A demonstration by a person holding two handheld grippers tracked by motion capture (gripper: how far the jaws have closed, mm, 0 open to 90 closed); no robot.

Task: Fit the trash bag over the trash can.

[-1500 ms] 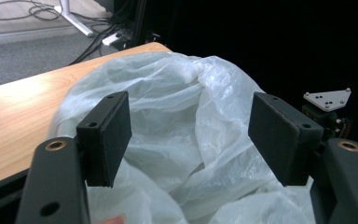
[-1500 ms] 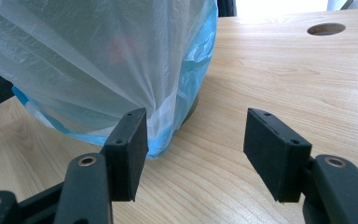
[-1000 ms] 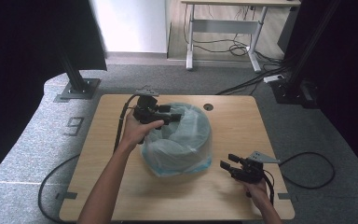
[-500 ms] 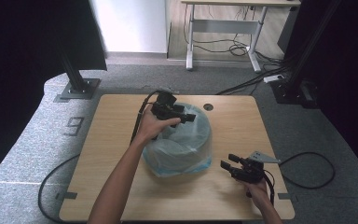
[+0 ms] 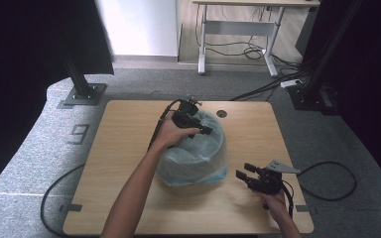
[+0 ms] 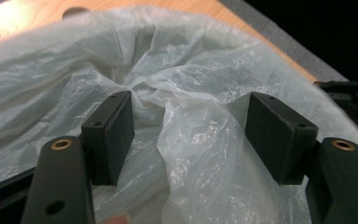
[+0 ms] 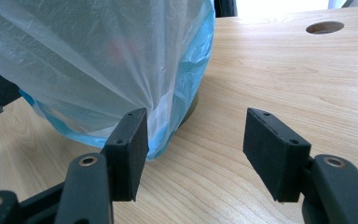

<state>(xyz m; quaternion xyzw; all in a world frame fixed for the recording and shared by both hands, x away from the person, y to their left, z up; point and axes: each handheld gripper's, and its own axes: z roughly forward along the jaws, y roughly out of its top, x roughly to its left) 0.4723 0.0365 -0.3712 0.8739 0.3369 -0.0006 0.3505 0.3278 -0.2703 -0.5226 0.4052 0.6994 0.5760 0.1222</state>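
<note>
High view shows my left gripper has slid from the bin's far-left edge to over its mouth, jaws wide but just narrowing around a fold of bag, not pinching. I judge a pinch comes next. Right gripper waits open beside the bin at table centre.

One plastic bag, two claws, one table.

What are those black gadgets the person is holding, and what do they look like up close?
Each hand holds a black two-jaw gripper. The left gripper has blocky matte black pads on arms with brass-ringed holes. The right gripper looks alike and carries a grey three-cornered plate on top. A black cable trails from it. The forearms are bare, with no sleeves.
</note>
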